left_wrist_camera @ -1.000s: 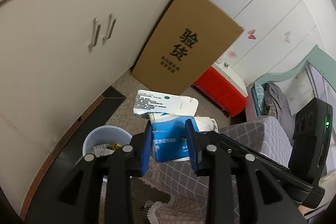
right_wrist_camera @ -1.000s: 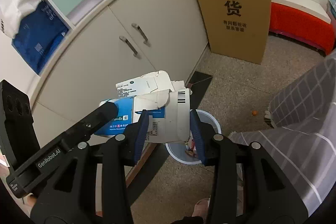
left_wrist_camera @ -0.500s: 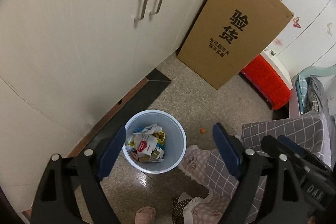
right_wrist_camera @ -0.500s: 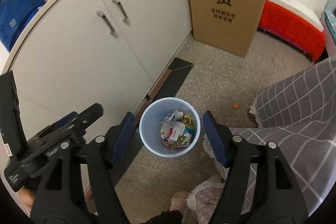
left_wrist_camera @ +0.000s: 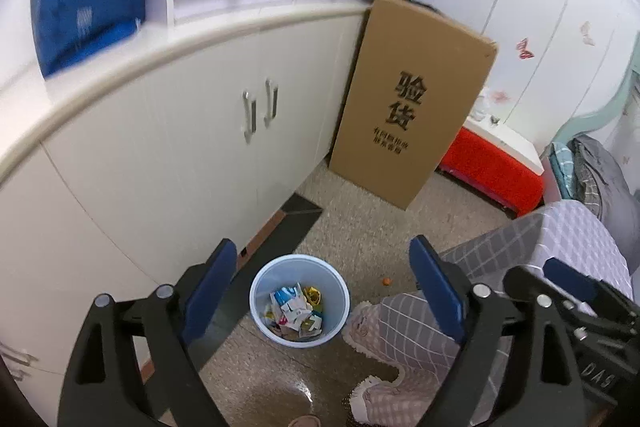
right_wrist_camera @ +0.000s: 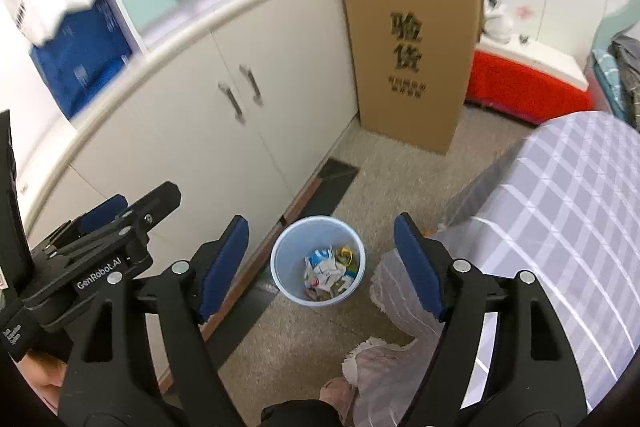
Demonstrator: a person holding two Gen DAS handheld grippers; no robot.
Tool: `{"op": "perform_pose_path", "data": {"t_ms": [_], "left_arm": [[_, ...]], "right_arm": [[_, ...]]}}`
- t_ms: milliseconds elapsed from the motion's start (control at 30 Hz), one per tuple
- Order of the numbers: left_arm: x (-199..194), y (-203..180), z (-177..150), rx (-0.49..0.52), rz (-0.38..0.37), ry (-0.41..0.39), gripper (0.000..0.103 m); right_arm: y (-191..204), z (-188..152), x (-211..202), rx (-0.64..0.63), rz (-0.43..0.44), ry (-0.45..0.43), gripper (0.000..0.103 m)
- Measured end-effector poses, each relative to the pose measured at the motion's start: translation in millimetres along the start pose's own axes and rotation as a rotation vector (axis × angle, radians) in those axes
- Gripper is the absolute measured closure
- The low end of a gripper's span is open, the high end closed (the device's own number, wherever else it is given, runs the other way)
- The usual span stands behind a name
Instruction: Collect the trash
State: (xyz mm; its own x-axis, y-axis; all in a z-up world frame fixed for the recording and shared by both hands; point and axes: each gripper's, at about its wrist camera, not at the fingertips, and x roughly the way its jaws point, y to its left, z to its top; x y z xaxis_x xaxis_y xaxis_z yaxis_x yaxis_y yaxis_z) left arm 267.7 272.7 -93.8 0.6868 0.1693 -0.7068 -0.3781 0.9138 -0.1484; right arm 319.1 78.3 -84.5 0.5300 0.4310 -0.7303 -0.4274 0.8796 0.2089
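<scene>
A pale blue trash bin (left_wrist_camera: 262, 287) stands on the speckled floor by the white cabinet, holding crumpled cartons and wrappers (left_wrist_camera: 294, 309). It also shows in the right wrist view (right_wrist_camera: 280, 279) with the trash (right_wrist_camera: 328, 273) inside. My left gripper (left_wrist_camera: 324, 287) is open and empty, high above the bin. My right gripper (right_wrist_camera: 322, 263) is open and empty, also above the bin. The left gripper's body (right_wrist_camera: 96, 255) shows at the left of the right wrist view.
A tall cardboard box (left_wrist_camera: 412, 99) leans against the white cabinet (left_wrist_camera: 180, 147). A red storage box (left_wrist_camera: 492, 167) sits behind it. A bed with a grey checked cover (right_wrist_camera: 560, 227) is at the right. A small orange bit (left_wrist_camera: 386, 281) lies on the floor.
One second ago both grippers were shut on a blue and white carton. Both have opened, the carton now lies in the bin, and both grippers have risen and tilted upward.
</scene>
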Motion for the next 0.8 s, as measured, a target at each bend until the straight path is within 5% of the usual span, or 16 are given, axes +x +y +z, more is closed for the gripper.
{"op": "perform_pose_path", "data": {"t_ms": [333, 800], "left_arm": [[-140, -51, -26, 0.096, -0.040, -0.225, 0.012], [-288, -129, -118, 0.257, -0.073, -0.467, 0.007]], "right_arm": [[-34, -42, -153, 0.032, -0.048, -0.237, 0.020], [-66, -147, -310, 0.053, -0.209, -0.495, 0.013]]}}
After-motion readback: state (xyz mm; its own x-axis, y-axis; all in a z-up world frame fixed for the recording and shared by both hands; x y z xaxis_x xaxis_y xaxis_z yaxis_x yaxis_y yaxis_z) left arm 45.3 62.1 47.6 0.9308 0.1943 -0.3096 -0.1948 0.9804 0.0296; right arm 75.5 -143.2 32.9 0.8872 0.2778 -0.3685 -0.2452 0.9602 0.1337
